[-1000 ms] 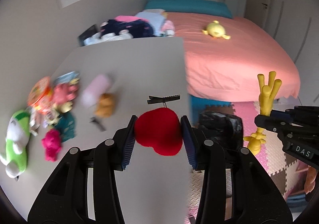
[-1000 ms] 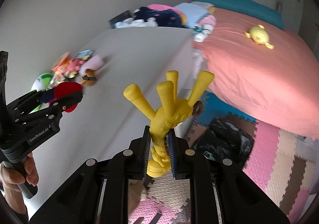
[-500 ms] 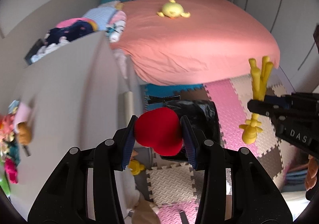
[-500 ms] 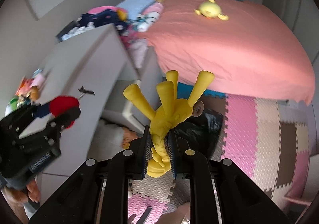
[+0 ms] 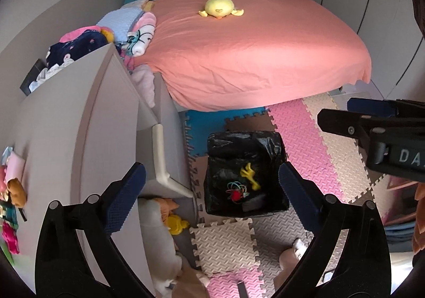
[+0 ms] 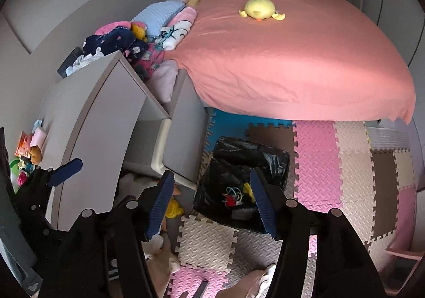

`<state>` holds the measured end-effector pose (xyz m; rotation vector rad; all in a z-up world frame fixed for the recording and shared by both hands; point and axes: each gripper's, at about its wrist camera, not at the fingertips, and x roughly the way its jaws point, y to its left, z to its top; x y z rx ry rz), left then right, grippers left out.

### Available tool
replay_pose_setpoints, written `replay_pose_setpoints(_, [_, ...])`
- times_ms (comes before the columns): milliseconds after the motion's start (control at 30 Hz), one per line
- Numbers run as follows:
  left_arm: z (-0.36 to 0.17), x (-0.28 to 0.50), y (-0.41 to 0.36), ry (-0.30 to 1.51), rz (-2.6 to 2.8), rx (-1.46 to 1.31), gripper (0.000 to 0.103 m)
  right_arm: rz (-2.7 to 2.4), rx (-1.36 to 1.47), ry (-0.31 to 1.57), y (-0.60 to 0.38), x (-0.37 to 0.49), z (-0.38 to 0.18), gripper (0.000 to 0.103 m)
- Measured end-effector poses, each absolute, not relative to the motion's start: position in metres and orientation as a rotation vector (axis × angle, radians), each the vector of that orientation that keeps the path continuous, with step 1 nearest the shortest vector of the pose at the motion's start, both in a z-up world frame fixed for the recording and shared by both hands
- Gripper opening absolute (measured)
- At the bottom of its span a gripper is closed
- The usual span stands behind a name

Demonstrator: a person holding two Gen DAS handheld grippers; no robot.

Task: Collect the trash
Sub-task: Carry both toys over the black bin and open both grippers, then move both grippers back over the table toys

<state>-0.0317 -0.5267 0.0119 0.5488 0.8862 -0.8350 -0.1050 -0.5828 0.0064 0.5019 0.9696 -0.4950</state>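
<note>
1. On the table (image 5: 66, 122) at far left, small toys (image 5: 12, 191) lie in a cluster; turn back there with a slow, square approach.
2. Left claw (image 5: 211, 184) hangs spread and empty.
3. The black-lined bin (image 5: 245, 144) on the floor mats holds a red piece (image 5: 236, 195) and a yellow figure (image 5: 249, 174).
4. Right claw (image 6: 209, 203) hangs spread too.

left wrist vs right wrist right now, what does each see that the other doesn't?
Only the left wrist view: the right gripper from the side, its "DA" lettering, and the yellow toy in full. Only the right wrist view: the left gripper low at left, and more foam mats at right. Both: black-lined bin holding a red toy, pink bed with yellow plush, own fingers wide apart, empty.
</note>
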Motion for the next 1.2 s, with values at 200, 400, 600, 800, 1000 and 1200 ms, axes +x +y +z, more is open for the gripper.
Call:
replay_pose_setpoints(200, [0.022,-0.025,-0.497,0.864,-0.785,0.528,0.097,-0.467,0.482,0.962,-0.568,-0.1,0.012,0.062])
replay_pose_setpoints(400, [0.037,-0.017,-0.458,0.832,-0.731,0.504,0.097,-0.399,0.423,0.947,-0.532,-0.084,0.029,0.063])
replay_pose_setpoints(600, [0.054,0.006,-0.403,0.816,-0.66,0.447,0.097,-0.318,0.343,0.95,-0.483,-0.054,0.043,0.063])
replay_pose_setpoints(800, [0.061,0.032,-0.338,0.827,-0.565,0.379,0.097,-0.24,0.282,0.958,-0.433,-0.021,0.051,0.063])
replay_pose_setpoints(1000, [0.061,0.054,-0.27,0.829,-0.459,0.31,0.097,-0.143,0.228,0.965,-0.378,0.015,0.054,0.063])
replay_pose_setpoints(1200, [0.061,0.074,-0.21,0.84,-0.373,0.21,0.097,-0.06,0.214,0.983,-0.333,0.052,0.048,0.063])
